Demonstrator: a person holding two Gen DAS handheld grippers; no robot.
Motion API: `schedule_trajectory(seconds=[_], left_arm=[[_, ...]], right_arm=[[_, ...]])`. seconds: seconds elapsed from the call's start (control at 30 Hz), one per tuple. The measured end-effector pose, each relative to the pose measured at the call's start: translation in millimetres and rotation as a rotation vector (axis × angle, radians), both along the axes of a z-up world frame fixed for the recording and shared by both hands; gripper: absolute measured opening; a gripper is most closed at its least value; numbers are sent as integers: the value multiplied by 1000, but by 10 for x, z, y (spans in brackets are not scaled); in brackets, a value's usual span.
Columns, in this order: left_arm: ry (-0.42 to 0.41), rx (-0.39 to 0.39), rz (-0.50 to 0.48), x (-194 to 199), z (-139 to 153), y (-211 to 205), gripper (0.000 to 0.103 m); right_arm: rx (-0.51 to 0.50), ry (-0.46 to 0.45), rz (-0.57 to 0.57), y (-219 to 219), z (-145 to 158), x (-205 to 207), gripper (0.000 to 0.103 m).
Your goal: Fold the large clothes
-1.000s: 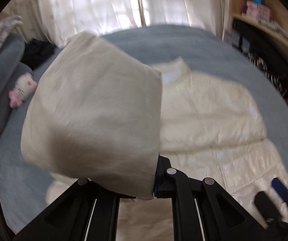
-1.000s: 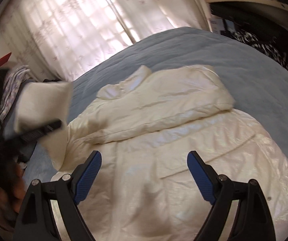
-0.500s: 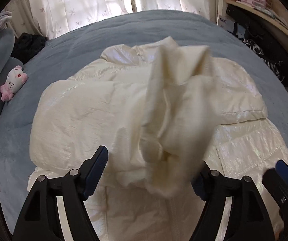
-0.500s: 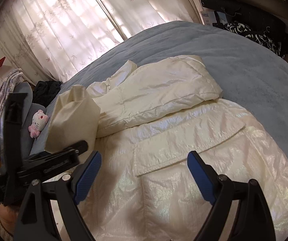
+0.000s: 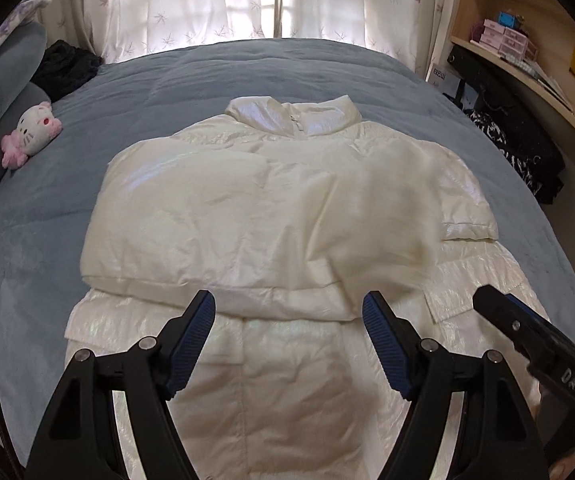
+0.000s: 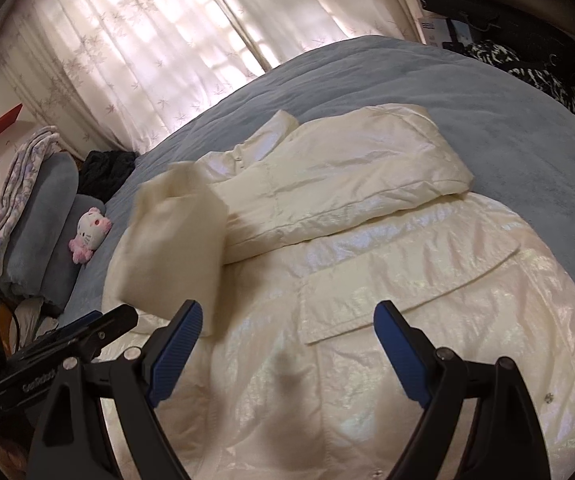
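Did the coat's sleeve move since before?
Yes. The sleeve dropped from the left tool, which just opened, onto the coat, toward the shelf side.

Both cameras ride on the hand-held grippers and look forward and down along their fingers at the cream padded jacket (image 5: 287,208) spread on the blue bed (image 5: 27,272).

The left wrist view sits over the jacket's hem end, close above it, and faces straight up its length toward the collar and the curtained window (image 5: 279,0) beyond.

The right wrist view also hovers near the hem, but looks across the jacket (image 6: 367,280) at a slant, toward the window (image 6: 167,40) and the pink plush toy (image 6: 89,233) beside the jacket's far shoulder.

Both views share the jacket, the bed, the window, the toy (image 5: 33,134), and each catches the other gripper at its edge.
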State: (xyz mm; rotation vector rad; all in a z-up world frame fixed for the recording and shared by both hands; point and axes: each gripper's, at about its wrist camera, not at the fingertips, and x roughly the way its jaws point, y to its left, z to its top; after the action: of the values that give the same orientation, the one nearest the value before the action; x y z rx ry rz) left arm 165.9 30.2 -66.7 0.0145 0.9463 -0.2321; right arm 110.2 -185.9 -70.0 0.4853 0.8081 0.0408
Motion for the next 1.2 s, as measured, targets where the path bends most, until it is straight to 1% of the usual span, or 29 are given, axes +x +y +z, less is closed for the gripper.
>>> schedule_trajectory(seconds=[0.27,0.4,0.53,0.63,0.8,0.9,0.97,1.0,1.03,1.07,1.1,1.13,1.17,1.2], left_arm=[[61,-27,86,18,-197,356,75],[80,-41,124,69,-297,491,75],[84,-60,142,113,-334,568,75],[76,-66,147,128,-331,604,75],[64,-72,162,158,-329,669,75],[71,-85,179,190,-355,736,75],[78,-91,191,213,-377,779,75],[79,-91,196,217,-383,792,75],[77,-92,203,222,-387,807,75],[76,-92,208,228,-388,816,75],[75,-92,215,247,-389,833,75],[72,-93,220,259,-384,840,75],[68,-93,222,263,-377,846,75],[61,-90,223,277,-360,846,75]], right_arm=[[35,45,18,49,-28,106,88],[54,76,7,-17,-58,267,88],[106,138,2,-109,-193,521,88],[167,173,9,-137,-330,677,88],[247,183,35,-119,-526,882,88],[292,223,25,-144,-674,991,88],[316,232,30,-153,-716,1019,87],[316,226,42,-147,-711,1021,75],[337,222,68,-133,-725,1028,43],[385,227,103,-113,-758,1037,27],[421,234,116,-93,-779,1039,16],[406,220,113,-73,-746,1020,13],[360,199,128,-25,-666,1004,11],[293,167,148,46,-538,985,9]])
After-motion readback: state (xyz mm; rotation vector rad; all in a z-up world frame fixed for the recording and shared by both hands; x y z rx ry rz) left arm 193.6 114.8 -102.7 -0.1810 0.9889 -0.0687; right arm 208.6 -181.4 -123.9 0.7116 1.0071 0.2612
